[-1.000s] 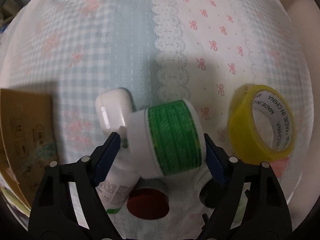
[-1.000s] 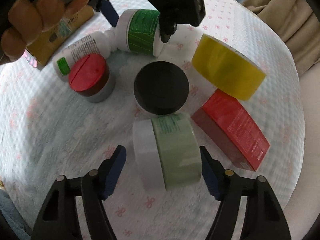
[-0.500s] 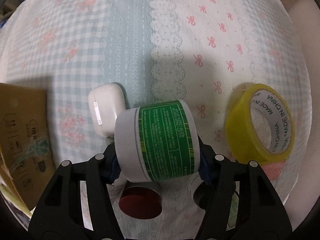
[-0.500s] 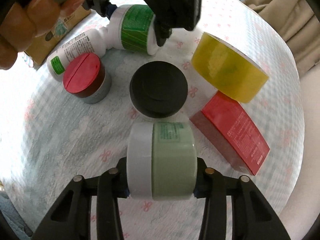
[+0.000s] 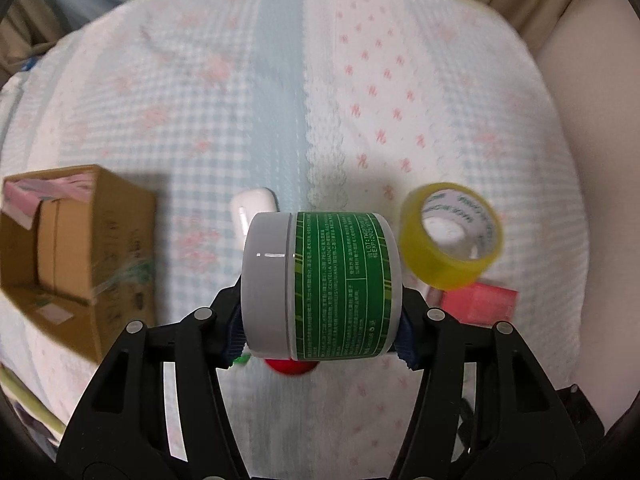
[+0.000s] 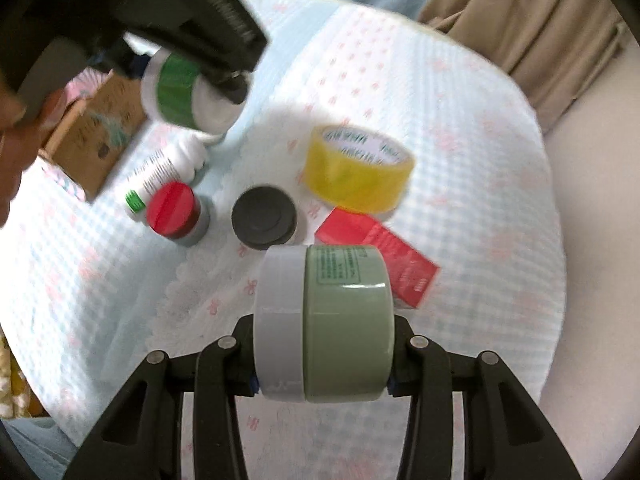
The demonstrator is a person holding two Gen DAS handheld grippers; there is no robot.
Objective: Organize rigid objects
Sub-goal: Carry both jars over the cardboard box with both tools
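My left gripper (image 5: 320, 316) is shut on a dark green jar with a white lid (image 5: 324, 284) and holds it on its side, lifted above the cloth. It also shows in the right wrist view (image 6: 180, 88), up at the left. My right gripper (image 6: 322, 364) is shut on a pale green jar with a white lid (image 6: 324, 324), also on its side and lifted. On the cloth lie a yellow tape roll (image 6: 358, 170), a red box (image 6: 380, 256), a black-lidded jar (image 6: 264, 220), a red-lidded jar (image 6: 174, 212) and a white bottle (image 6: 156, 176).
A brown cardboard box (image 5: 76, 248) stands open at the left of the cloth. A white earbud case (image 5: 254, 208) lies behind the dark green jar. The quilted table cover (image 5: 280, 80) drops off at its rounded edges, with a beige curtain (image 6: 520, 20) beyond.
Both grippers closed on their jars and lifted them off the cloth. The views now sit higher, and the cardboard box has come more into the left view.
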